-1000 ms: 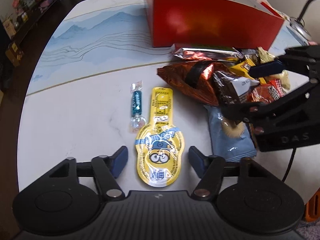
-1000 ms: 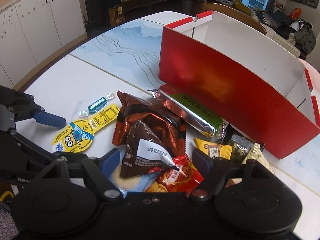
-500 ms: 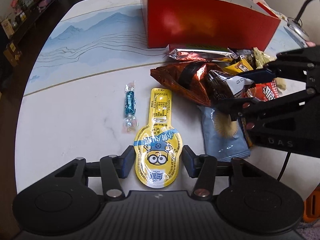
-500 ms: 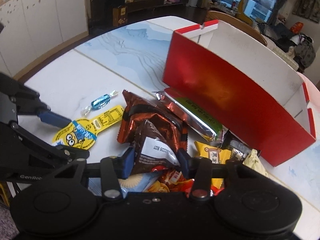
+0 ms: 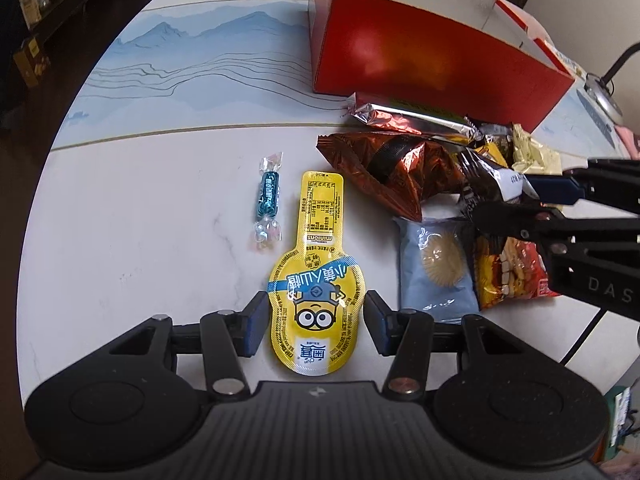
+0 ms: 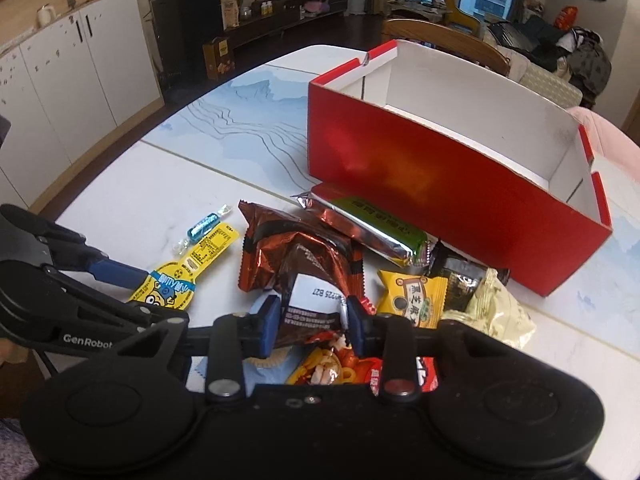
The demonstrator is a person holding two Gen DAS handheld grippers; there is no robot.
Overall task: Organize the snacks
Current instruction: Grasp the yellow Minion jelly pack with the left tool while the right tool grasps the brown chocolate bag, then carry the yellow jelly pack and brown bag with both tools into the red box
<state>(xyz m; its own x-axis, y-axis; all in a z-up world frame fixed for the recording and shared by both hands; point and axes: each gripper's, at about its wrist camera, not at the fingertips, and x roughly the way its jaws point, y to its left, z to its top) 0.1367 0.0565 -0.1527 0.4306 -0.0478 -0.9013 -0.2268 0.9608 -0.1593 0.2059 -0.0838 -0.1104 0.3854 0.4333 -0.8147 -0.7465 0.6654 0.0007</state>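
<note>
The left tool [image 5: 316,322] is sitting low over the white tabletop [image 5: 152,240] with its 2 blue pads touching the rounded sides of the yellow pouch [image 5: 316,280], so it is gripping the pouch, which is lying flat on the tabletop. A blue candy [image 5: 267,199] is lying just beside the pouch's narrow neck.

The right tool [image 6: 312,326] has just been closing, and its pads are now pressing on the dark brown packet [image 6: 310,300], narrowed around it. That packet is sitting on top of the snack pile, over a light blue biscuit packet [image 5: 438,264] and a red snack bag [image 5: 512,268]. A crinkled brown bag [image 6: 288,248] is lying just behind it, touching it.

A long silver bar with a green label [image 6: 368,226] is lying against the foot of the red box [image 6: 440,172], which is standing open at the far side of the pile. A small yellow packet [image 6: 412,292] and a pale packet [image 6: 492,308] are lying near the box's right end.
</note>
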